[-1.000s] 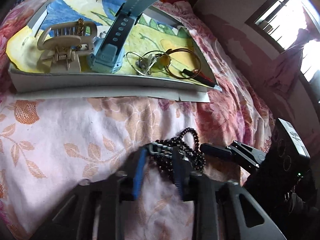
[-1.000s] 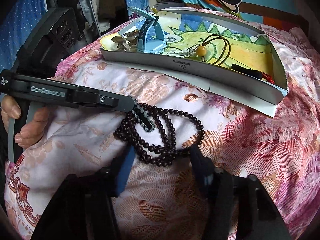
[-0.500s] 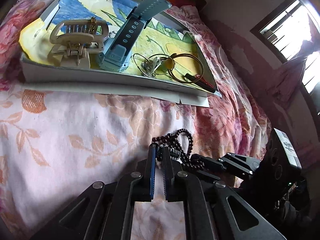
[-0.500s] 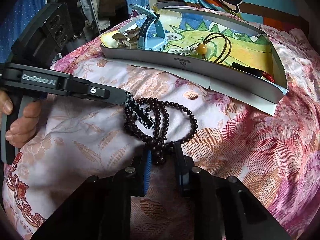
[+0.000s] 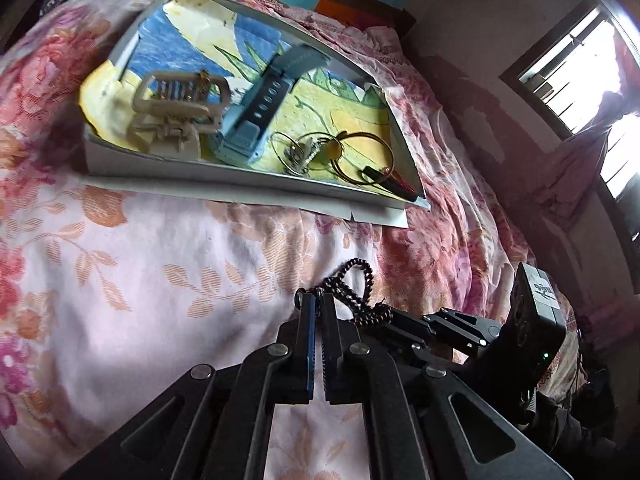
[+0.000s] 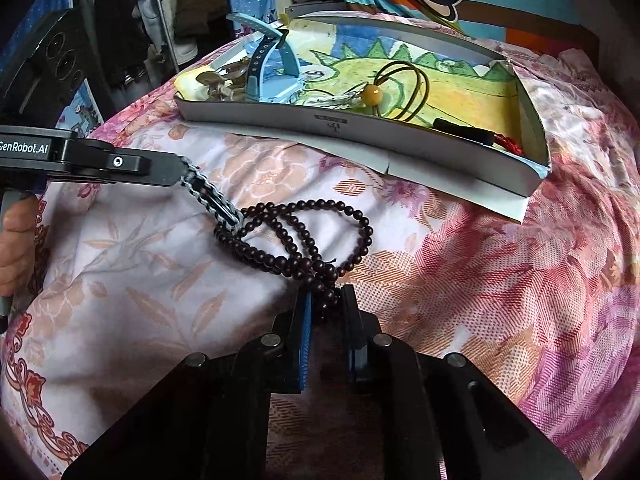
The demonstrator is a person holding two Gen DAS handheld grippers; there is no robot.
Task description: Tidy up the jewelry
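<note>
**Bead string gripped at both ends on the bedspread**

A string of dark beads point(image 6: 304, 236) is seen looped several times over itself on a floral bedspread point(image 6: 480, 280), in front of a shallow tray. One end of the string is pinched between the closed fingers of the left gripper point(image 6: 236, 216), which reaches in from the left side of the right wrist view. In the left wrist view the same gripper point(image 5: 318, 300) is shown with its fingers drawn tight together and the beads point(image 5: 360, 280) trailing from the tips. The near bunch of beads is caught between the fingers of the right gripper point(image 6: 326, 300), whose jaws are closing on it. Part of a hand point(image 6: 16, 240) is visible on the left gripper's handle.

Behind the beads, the grey-walled tray point(image 6: 360, 128) is lined with a coloured drawing. In it are laid a light blue watch point(image 6: 264, 68), a cream hair clip point(image 5: 180, 108), thin wire hoops point(image 5: 296, 152), a cord with a yellow bead point(image 6: 374, 92) and a black tube with red thread point(image 6: 468, 136).
</note>
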